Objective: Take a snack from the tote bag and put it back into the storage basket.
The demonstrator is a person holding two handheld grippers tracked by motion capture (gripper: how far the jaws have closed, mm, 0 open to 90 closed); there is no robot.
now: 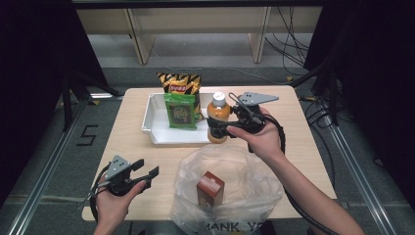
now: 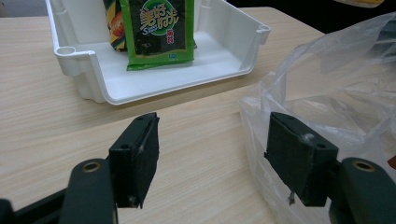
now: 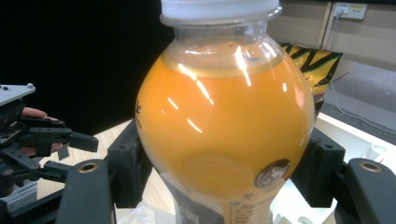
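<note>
An orange juice bottle with a white cap is clamped upright between the jaws of my right gripper, lifted over the right end of the white tray. Up close the bottle bulges between both black pads. My left gripper rests open near the table's front left, nothing between its pads, beside the clear plastic bag. A brown carton stands inside that bag. A green snack packet leans in the tray, with a yellow-and-black chip bag behind it.
The wooden table has bare room at its left and right sides. The bag's rim lies just right of my left gripper. Beyond the table are a wooden bench and floor cables.
</note>
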